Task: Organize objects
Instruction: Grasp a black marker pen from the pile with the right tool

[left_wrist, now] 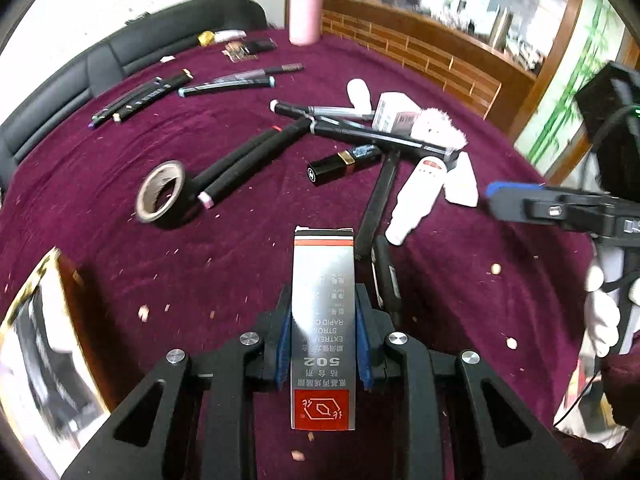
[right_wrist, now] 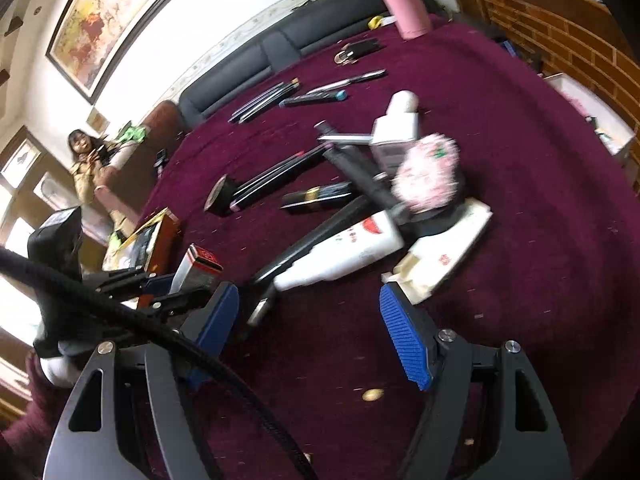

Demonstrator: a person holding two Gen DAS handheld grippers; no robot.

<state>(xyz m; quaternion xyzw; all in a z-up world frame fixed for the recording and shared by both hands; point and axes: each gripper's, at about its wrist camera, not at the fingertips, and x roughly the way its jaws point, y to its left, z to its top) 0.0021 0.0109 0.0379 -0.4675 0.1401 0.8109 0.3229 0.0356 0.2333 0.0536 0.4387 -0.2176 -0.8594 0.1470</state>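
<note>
Glue box (left_wrist: 323,332) pinched in left tool (left_wrist: 323,340) at lower centre; right tool (right_wrist: 316,324) gapes empty — bare desk (left_wrist: 120,264) lower left.

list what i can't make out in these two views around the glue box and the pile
- Silver glue box, left wrist view: its lower sides are covered by the left gripper pads.
- Same box, right wrist view: blurred, label unreadable.
- Pink fluffy item, right wrist view: motion blur hides what it is.
- Framed object, left wrist view: cut off by the left edge.
- Right gripper: open, holding nothing.
</note>
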